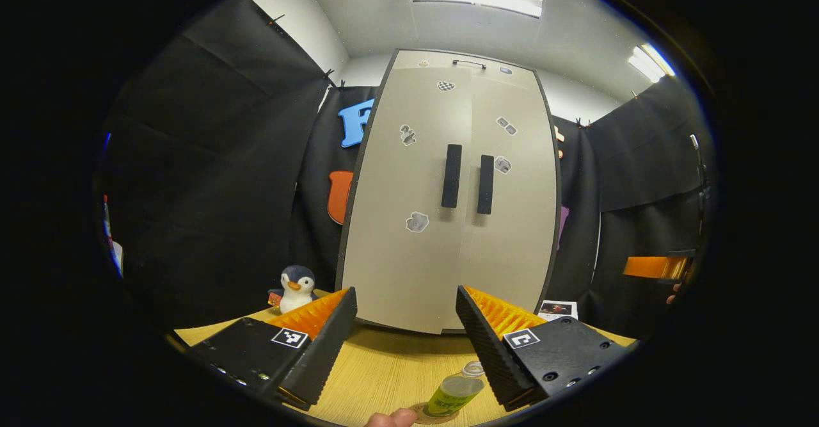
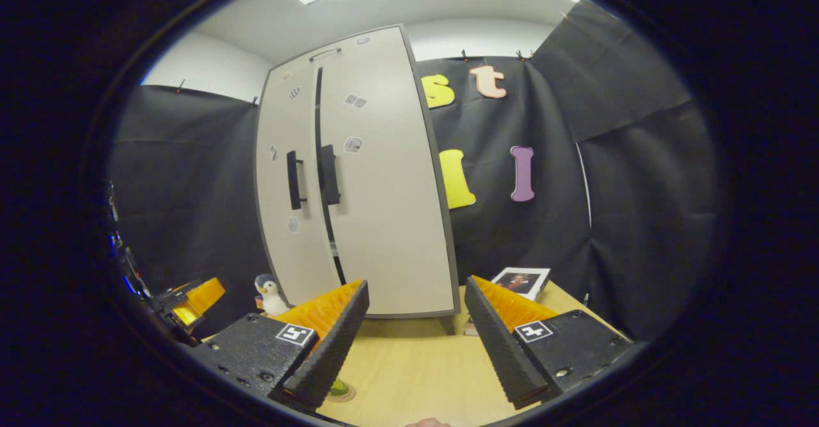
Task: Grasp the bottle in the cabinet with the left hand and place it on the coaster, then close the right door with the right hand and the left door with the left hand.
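Both doors of the tall beige cabinet [image 1: 448,190] stand shut or very nearly so, their two dark vertical handles [image 1: 467,184] side by side at mid-height; in the right gripper view a thin dark seam runs between the left door [image 2: 288,190] and the right door [image 2: 384,190], so whether the last one has fully seated cannot be told. The green-labelled clear bottle [image 1: 455,392] stands on the round coaster [image 1: 432,414] on the pale wooden table [image 1: 384,369], just in front of the left gripper [image 1: 405,344] — a placement that, by the look of it, settles the first part of the job. That gripper's jaws are spread wide and hold nothing, pointing straight at the doors from a short way back, a stance that suits a tool done with pushing. The right gripper [image 2: 416,340] is likewise wide apart and empty, angled at the cabinet from its right side; the coaster's edge peeks out beneath its left finger. A toy penguin [image 1: 297,288] sits by the cabinet's left foot, and a printed card or booklet [image 2: 521,281] lies at its right — both well clear of the doors' swing. A fingertip [image 1: 391,418] shows at the bottom edge of the left gripper view. Judged from this, the task appears all but finished.
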Demonstrator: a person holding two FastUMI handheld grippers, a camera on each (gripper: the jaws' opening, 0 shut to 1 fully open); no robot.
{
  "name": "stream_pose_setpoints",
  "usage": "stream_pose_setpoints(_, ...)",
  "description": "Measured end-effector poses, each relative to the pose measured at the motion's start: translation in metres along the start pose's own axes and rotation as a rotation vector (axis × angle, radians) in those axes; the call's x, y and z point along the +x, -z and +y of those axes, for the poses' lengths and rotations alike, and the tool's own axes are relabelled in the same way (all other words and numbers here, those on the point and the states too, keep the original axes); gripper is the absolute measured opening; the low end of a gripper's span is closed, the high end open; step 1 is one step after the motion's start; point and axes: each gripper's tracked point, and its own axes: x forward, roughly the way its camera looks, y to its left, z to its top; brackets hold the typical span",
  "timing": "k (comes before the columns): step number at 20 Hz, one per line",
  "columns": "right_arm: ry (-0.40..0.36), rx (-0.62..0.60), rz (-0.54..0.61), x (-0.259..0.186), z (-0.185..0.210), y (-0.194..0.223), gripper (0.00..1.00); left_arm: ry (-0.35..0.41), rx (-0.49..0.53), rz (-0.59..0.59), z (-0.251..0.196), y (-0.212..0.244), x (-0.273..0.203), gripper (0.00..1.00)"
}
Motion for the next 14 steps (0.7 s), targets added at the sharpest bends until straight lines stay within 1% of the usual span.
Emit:
stream_pose_setpoints(1,0.000,0.001,0.000,0.000,0.000,0.000,0.99,0.000,-0.001,-0.003,0.000,-0.001,0.000,0.95)
stream_pose_setpoints(3,0.000,0.004,0.004,0.001,0.000,0.002,0.98,0.000,0.000,-0.005,0.001,-0.002,0.000,0.95)
stream_pose_setpoints(5,0.000,0.008,0.011,0.003,0.000,0.005,0.99,-0.003,0.005,-0.005,0.003,0.002,0.010,0.95)
stream_pose_setpoints(14,-0.007,-0.003,0.025,0.005,0.003,0.013,0.99,0.000,0.003,0.005,0.001,0.005,0.013,0.95)
